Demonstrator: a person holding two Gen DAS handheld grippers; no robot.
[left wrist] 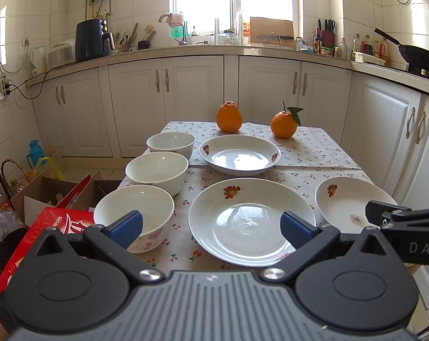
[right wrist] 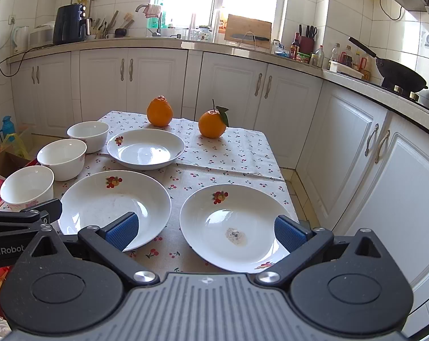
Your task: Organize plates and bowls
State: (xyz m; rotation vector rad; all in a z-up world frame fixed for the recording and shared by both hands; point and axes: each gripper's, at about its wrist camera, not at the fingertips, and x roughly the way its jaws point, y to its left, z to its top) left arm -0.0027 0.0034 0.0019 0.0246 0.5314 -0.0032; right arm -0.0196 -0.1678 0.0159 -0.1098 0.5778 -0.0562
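1. Three shallow white ceramic plates with a fruit motif on the rim lay on the cherry-print cloth covering the counter (right wrist: 237, 153): a near-centre plate (left wrist: 251, 221), a near-right plate with a brownish smear in its well (right wrist: 231, 227), and a far plate (left wrist: 240, 155) behind the near-centre one.
2. Three deep white ceramic bowls stood in a row along the left edge: a near bowl with pink flowers on its side (left wrist: 135, 213), a middle bowl (left wrist: 157, 172) and a far bowl (left wrist: 171, 143). Each sat just beside the next; whether they touched could not be told.
3. None of the crockery was stacked, so the sorting appeared not yet begun.
4. The left gripper (left wrist: 211, 228) hovered at the near edge, its blue pads spread wide and empty, aimed between the near bowl and the near-centre plate.
5. The right gripper (right wrist: 205, 231) was likewise wide apart and empty, framing the gap between the two near plates.
6. A likely next move would be to pinch a plate rim or bowl wall and nest it on its match; the smooth glazed rims probably call for a firm, level grip.
7. Two oranges, a pear-shaped one (left wrist: 229, 117) and a leafed one (left wrist: 283, 125), sat at the far end, well apart from the grippers.
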